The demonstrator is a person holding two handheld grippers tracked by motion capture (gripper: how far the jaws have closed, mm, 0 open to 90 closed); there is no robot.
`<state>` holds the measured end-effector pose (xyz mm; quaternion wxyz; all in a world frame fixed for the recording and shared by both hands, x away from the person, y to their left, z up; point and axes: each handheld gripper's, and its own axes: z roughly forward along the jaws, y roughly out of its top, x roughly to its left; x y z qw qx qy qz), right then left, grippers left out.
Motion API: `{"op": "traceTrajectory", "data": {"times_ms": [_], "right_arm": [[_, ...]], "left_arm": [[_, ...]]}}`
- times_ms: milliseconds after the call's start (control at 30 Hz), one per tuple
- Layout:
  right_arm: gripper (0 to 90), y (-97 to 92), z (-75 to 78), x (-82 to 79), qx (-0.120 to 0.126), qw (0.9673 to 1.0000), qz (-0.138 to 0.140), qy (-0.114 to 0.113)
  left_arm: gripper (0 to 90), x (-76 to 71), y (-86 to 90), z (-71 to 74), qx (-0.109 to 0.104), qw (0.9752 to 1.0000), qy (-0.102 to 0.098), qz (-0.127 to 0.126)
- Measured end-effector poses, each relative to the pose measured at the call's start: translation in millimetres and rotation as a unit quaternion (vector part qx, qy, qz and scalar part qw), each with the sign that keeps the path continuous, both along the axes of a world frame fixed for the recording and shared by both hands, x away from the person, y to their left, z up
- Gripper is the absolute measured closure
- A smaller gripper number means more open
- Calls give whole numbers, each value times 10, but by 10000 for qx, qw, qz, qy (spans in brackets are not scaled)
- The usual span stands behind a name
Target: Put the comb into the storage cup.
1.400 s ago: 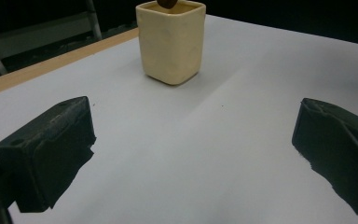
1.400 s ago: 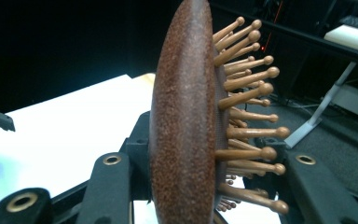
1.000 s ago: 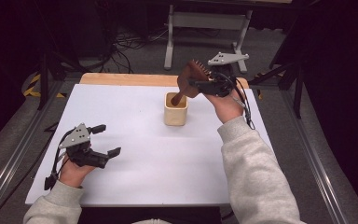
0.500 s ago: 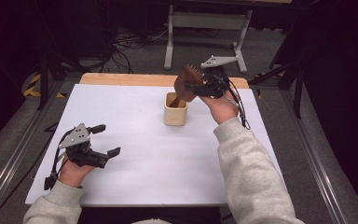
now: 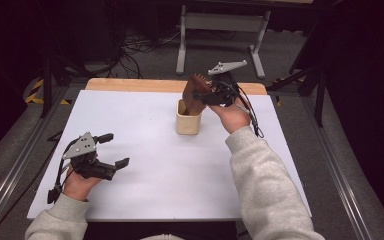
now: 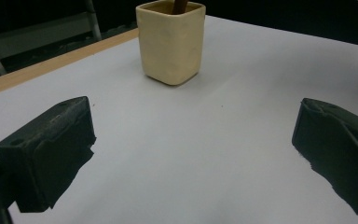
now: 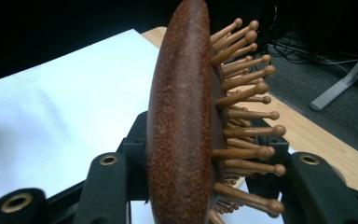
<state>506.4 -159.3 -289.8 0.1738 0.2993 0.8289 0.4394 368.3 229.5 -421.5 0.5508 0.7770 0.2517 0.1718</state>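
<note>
1. A white table (image 5: 145, 200) takes up the middle of the high view, with a strip of bare wood along its far edge and dark floor, cables and a grey metal stand behind it.
2. Just above the centre of that view stands a cream square cup (image 5: 188, 120) – it sits upright on the white surface, and in the left gripper view it is at the top centre, a brown handle poking out of its mouth.
3. The right gripper (image 5: 209, 96) is up in the upper middle of the high view, right over the cup, and it is clamped on the head of a brown wooden hairbrush (image 5: 195, 93).
4. The brush's lower end goes down into the cup.
5. In the right gripper view the brush head (image 7: 186, 116) stands on edge between the two black jaws, its knob-tipped pins pointing to the right of the frame.
6. The left gripper (image 5: 111, 151) sits at the lower left of the high view, low over the table and well apart from the cup – its jaws are spread wide with nothing between them.
</note>
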Motion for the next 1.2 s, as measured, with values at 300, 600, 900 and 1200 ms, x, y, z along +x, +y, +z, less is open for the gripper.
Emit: {"op": "traceTrajectory", "data": {"times_ms": [300,600,900,1200], "right_arm": [[515,72,-64,32,-154,9998,79,93],[502,87,-106,47,-164,9997,88,129],[388,28,-91,57,98,9999,91,28],[56,-59,81,-76,500,9945,231,-888]], "left_arm": [[2,-2,-9,-2,19,10000,4,-17],[2,-3,-11,-2,12,10000,-5,-16],[2,-3,-17,-4,-2,10000,22,-22],[2,0,-13,-2,14,10000,15,-25]]}}
